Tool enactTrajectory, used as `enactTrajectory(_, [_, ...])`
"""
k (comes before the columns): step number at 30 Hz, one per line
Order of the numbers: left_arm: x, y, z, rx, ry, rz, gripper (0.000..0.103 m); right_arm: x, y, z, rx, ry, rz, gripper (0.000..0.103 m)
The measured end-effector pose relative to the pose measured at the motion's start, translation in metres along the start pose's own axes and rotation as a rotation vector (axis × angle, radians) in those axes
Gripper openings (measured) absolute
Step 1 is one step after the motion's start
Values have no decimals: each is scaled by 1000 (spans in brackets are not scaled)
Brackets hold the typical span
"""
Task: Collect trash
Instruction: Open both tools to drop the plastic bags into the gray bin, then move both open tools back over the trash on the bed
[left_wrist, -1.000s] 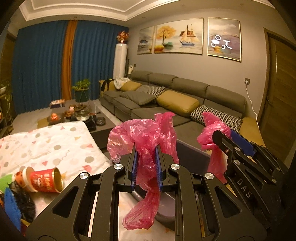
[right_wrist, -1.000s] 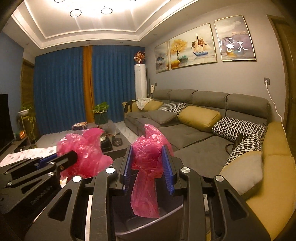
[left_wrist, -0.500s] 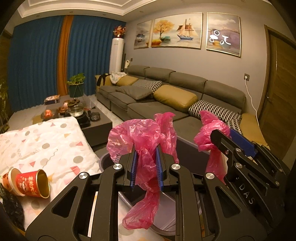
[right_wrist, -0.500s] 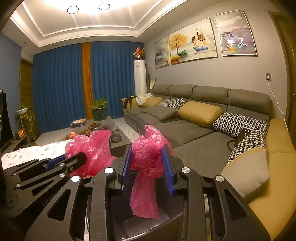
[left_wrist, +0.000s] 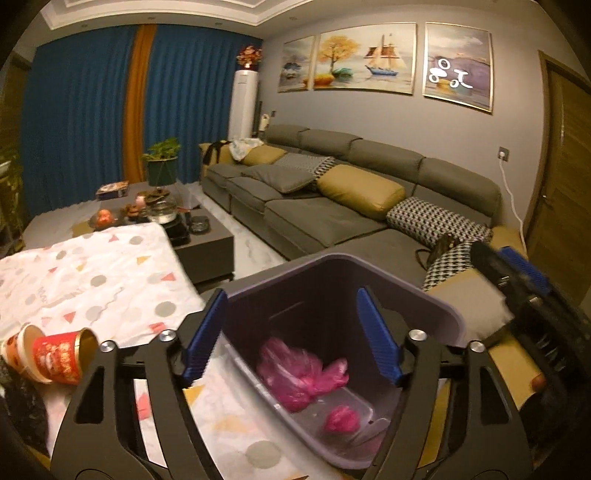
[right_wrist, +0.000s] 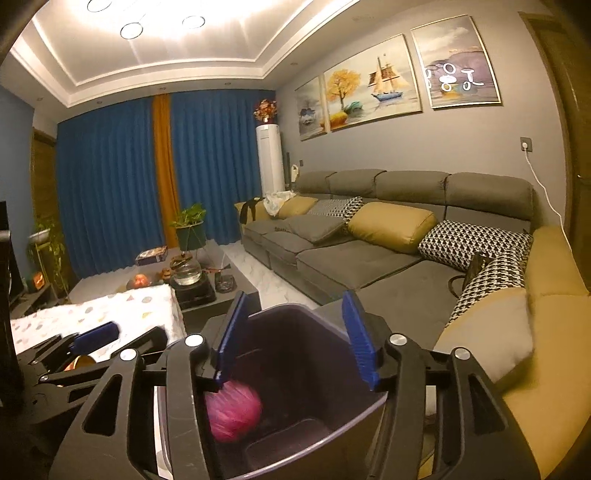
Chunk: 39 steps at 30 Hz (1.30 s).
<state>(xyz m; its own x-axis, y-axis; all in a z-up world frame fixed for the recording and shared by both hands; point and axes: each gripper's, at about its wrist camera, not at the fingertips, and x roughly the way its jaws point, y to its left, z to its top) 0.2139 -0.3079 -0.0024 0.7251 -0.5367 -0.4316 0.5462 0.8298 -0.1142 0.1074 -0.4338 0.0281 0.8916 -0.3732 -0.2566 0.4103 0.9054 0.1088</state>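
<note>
- Left gripper (left_wrist: 291, 332) hovering lower centre, fingers spread, gripping nothing.
- Right gripper (right_wrist: 297, 338) likewise spread.
- Pink bag (left_wrist: 301, 373) lying inside grey bin (left_wrist: 439, 310).
- Red cup (left_wrist: 55, 354) lying tipped, lower left.

No text is legible; the print on the red cup (left_wrist: 55, 356) is too blurred to read

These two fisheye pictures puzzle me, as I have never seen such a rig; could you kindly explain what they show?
A person holds a two-finger gripper in each hand; each carries a camera looking along its fingers. In the left wrist view, the left gripper is open and empty above a bin, with the right gripper at the right edge. Pink bags lie in the bin. A red cup lies tipped on the patterned cloth. In the right wrist view, the right gripper is also open over the bin.
</note>
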Motion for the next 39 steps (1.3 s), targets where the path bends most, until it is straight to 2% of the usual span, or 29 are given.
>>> enactTrajectory(3, [-11, 8, -3, -13, -17, 29, 84, -9, 1, 1, -5, -14, -6, 65])
enactTrajectory(9, [-39, 20, -8, -51, -23, 90, 89, -28, 10, -3, -39, -27, -3, 81])
enactTrajectory(13, [-66, 28, -15, -52, -40, 164, 90, -44, 20, -7, -56, -42, 13, 87])
enactTrajectory(24, [-148, 71, -45, -115, -62, 302, 91, -83, 68, -30, -93, -12, 144, 88])
enactTrajectory(39, [-261, 171, -117, -201, -77, 624, 91, -119, 178, -81, -158, 66, 361, 87])
